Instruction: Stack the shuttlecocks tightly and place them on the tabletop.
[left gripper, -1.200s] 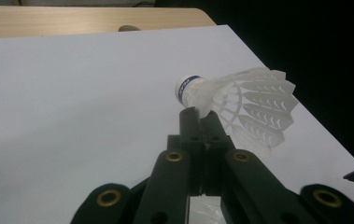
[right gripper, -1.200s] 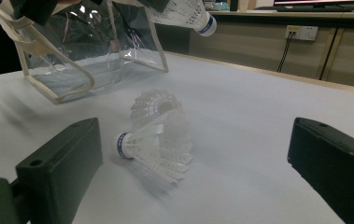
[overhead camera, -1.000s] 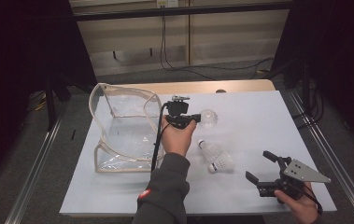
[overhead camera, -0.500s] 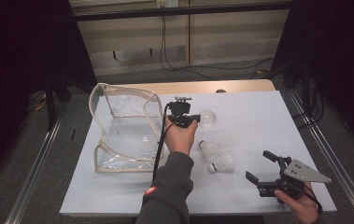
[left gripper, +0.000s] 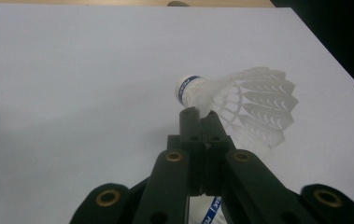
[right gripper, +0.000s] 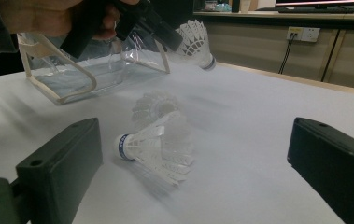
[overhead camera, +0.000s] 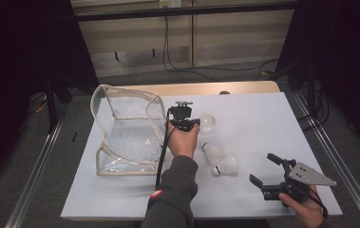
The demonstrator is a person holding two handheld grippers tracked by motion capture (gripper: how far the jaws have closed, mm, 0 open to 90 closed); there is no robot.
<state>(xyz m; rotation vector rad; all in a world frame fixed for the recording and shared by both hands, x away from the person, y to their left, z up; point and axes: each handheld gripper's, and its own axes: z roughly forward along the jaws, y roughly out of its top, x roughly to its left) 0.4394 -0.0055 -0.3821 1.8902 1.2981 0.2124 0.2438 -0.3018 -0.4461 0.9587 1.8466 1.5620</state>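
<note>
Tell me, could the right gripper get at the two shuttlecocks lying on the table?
Probably yes: the right gripper is open and the shuttlecocks lie just ahead of it, with bare table between.

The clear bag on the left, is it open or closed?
Open. The clear bag gapes toward the middle of the table, its cream-edged mouth spread wide, and nothing shows inside it.

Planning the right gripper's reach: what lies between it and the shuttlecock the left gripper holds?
In the right gripper view, two shuttlecocks lie on the white table between the open right gripper and the held shuttlecock.
</note>
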